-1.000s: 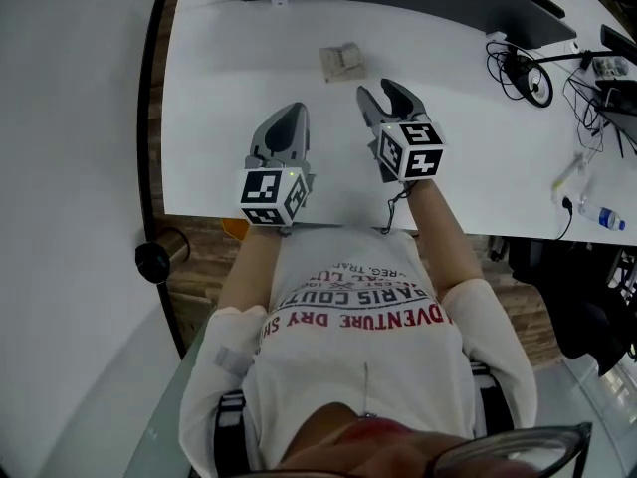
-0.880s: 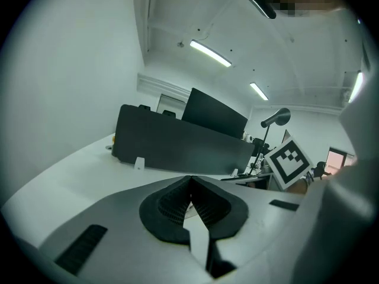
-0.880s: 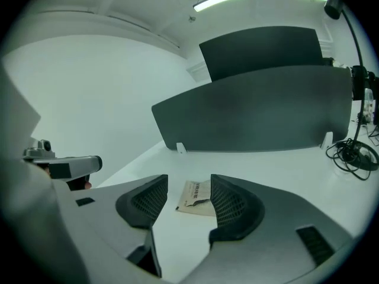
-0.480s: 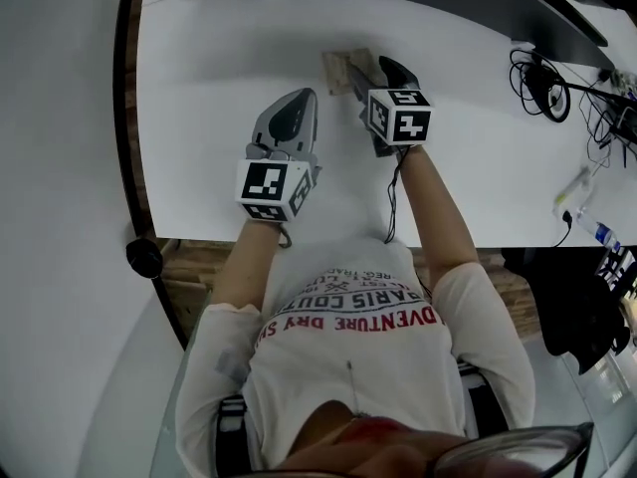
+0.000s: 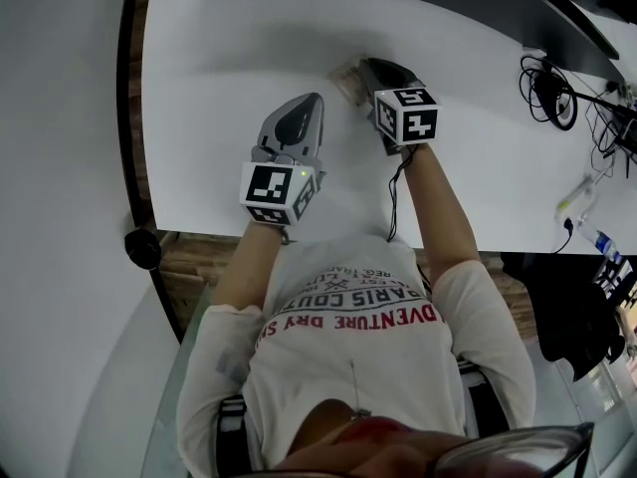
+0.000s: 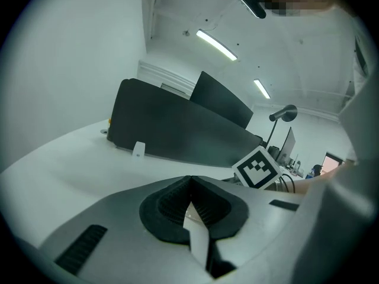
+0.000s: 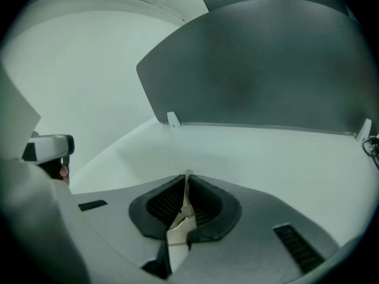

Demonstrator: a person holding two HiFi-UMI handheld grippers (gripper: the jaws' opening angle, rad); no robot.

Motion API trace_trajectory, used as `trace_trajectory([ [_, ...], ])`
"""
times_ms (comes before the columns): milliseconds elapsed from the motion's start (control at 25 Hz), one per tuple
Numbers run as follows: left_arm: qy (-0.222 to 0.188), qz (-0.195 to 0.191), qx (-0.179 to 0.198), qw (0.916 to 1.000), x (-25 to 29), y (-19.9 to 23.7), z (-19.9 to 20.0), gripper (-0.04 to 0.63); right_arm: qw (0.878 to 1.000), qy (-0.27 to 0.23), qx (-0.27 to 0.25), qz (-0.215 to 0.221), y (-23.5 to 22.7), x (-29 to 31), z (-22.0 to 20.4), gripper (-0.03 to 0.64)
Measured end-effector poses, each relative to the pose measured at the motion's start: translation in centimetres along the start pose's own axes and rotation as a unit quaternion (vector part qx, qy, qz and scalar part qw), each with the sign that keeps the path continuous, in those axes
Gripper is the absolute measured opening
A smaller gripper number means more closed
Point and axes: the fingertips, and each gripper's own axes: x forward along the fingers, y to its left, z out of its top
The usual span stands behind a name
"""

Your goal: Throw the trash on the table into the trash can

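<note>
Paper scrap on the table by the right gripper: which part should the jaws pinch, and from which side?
Pinch the raised fold of the paper scrap, coming from the person's side and angled down at the table. It lies low on the top, so likely only that upstanding ridge fits between pads. The right gripper has just been closing that way, with the fold between its jaws.

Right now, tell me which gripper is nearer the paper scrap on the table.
Right. The right gripper has just closed its jaws on the paper scrap. The left gripper sits apart from it, nearer the person, jaws together.
</note>
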Motion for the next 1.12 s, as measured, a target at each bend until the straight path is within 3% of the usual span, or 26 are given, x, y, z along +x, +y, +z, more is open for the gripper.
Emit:
trace_trajectory([
  [280, -0.028, 0.020, 0.000, 0.9994, -3.3, -1.5, 0.3, 0.023, 0.997, -0.064, 0.012, 0.039, 2.2, -5.1, 2.4, 0.026],
  [560, -0.076, 0.065, 0.004, 0.9950, -11.8, -4.2, -0.7, 0.023, 0.990, -0.105, -0.037, 0.083, 9.3, -11.7, 2.3, 0.026],
  [680, -0.089, 0.105, -0.003, 0.9905, -16.7, -4.3, -2.6, 0.023, 0.985, -0.102, -0.061, 0.121, 14.0, -13.3, 0.7, 0.026],
  [840, -0.106, 0.188, -0.037, 0.9757, -24.6, -1.8, -5.7, 0.023, 0.971, -0.080, -0.104, 0.198, 23.2, -13.8, -2.3, 0.026],
  [1120, -0.128, 0.319, -0.112, 0.9323, -39.7, 4.2, -12.9, 0.023, 0.933, -0.004, -0.172, 0.317, 40.6, -12.6, -10.7, 0.026],
])
